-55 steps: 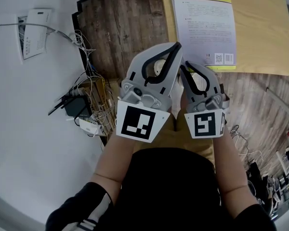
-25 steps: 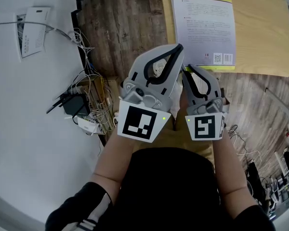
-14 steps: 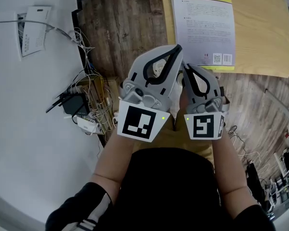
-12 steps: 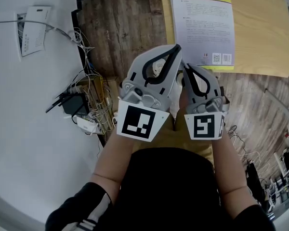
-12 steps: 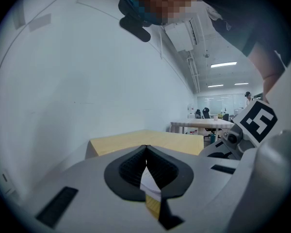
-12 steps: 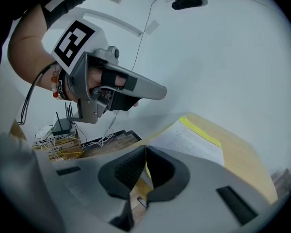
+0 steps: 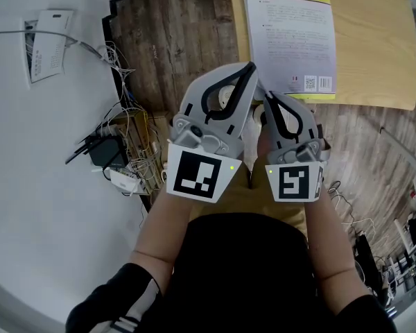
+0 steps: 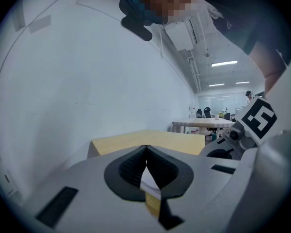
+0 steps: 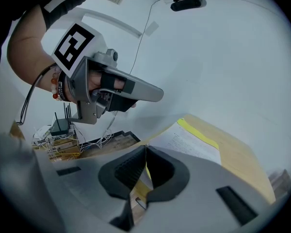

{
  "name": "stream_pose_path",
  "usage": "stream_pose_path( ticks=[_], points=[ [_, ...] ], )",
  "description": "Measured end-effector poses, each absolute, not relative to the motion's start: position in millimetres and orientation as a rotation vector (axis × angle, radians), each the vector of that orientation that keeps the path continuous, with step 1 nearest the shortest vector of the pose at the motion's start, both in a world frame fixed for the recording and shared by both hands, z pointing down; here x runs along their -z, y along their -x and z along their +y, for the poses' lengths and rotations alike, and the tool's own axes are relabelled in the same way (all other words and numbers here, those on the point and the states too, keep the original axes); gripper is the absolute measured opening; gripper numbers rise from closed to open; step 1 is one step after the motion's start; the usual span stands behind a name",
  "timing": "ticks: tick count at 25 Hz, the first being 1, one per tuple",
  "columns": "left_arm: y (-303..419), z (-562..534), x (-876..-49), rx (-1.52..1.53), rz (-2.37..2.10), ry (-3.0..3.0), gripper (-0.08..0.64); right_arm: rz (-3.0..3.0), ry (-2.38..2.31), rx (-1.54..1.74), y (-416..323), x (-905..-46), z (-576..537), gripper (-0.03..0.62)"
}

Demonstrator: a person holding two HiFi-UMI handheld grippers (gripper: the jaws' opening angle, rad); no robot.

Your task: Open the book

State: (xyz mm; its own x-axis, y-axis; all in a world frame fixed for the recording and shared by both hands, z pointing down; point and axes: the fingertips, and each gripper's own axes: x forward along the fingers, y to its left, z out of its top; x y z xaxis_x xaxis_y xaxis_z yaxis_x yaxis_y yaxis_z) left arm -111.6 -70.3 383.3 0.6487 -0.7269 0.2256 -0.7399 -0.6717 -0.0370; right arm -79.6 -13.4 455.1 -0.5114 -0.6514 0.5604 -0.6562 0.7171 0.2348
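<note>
My left gripper (image 7: 252,66) and right gripper (image 7: 267,97) hang side by side, each with its jaws pressed together on nothing. The book (image 7: 291,40) lies closed and flat on the table (image 7: 374,47) just ahead of the tips, by the table's left edge. Its white cover with a yellow strip faces up. A tangle of cables (image 7: 125,137) lies low to my left.

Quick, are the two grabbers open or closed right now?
Left gripper: closed, holding nothing.
Right gripper: closed, holding nothing.
</note>
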Motion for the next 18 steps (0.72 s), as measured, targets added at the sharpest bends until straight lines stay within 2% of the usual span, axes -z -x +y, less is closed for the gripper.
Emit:
stream_pose_path(
  ticks=[18],
  points=[
    [104.3,-76.7,-377.9,-0.367,-1.299,-2.785,0.011,-2.338,-1.002,0.02,74.5,-430.0,-20.7,0.035]
  ],
)
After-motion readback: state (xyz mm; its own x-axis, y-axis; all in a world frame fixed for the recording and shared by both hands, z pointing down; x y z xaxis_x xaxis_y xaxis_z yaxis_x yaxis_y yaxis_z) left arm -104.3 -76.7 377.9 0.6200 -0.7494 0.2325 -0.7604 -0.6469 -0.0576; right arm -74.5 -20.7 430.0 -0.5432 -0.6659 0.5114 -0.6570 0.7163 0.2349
